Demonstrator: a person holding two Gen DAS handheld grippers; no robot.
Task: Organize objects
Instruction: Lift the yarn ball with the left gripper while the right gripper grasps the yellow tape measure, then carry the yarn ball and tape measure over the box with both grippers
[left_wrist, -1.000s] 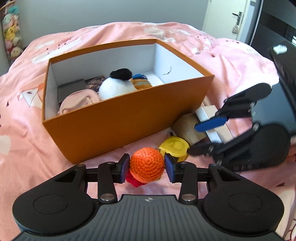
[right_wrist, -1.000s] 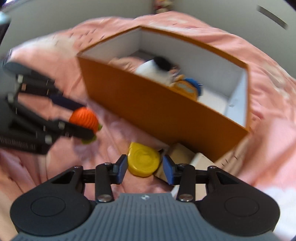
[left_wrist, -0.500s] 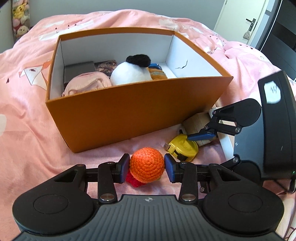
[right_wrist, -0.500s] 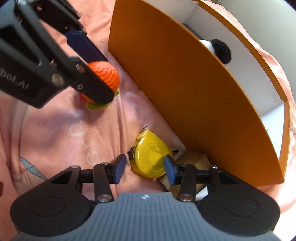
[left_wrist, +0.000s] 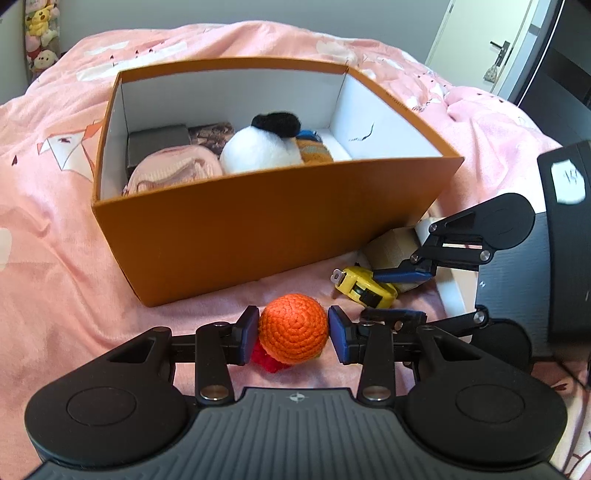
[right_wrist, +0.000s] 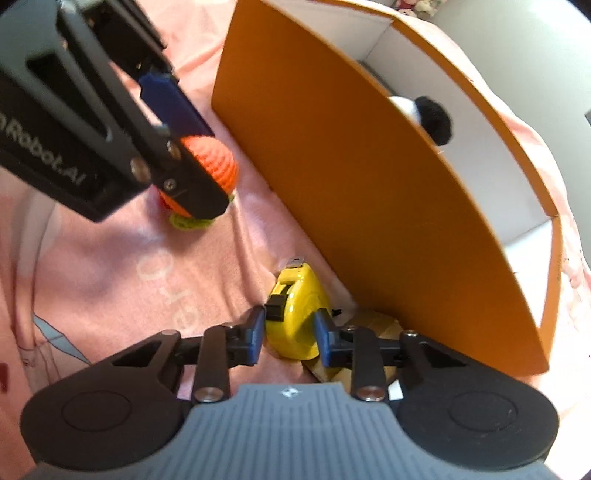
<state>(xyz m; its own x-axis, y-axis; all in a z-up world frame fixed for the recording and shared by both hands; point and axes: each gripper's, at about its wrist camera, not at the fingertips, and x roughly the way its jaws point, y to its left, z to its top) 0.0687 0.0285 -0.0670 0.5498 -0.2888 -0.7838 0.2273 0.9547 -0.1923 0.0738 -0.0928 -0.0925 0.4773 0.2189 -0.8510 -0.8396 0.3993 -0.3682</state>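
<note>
My left gripper (left_wrist: 291, 335) is shut on an orange crochet ball (left_wrist: 295, 326) with red and green trim, held just above the pink bedcover in front of the orange box (left_wrist: 258, 229). A yellow tape measure (right_wrist: 299, 317) stands on edge near the box's front right corner. My right gripper (right_wrist: 290, 332) is closing around it, and both blue pads touch its sides. The left wrist view shows the right gripper (left_wrist: 373, 295) straddling the tape measure (left_wrist: 360, 286). In the right wrist view the ball (right_wrist: 218, 162) sits partly behind the left gripper's fingers (right_wrist: 173, 96).
The open box holds a panda plush (left_wrist: 262, 147), a pink pouch (left_wrist: 173, 170), a dark box (left_wrist: 157, 142) and other small things. A wooden block (left_wrist: 388, 247) and a white box (left_wrist: 424, 225) lie by its right corner. A door (left_wrist: 480, 55) stands beyond the bed.
The right gripper came down over the tape measure, rolled, and narrowed its jaws onto it; the tape measure now stands on edge. The left gripper kept the ball almost still.
</note>
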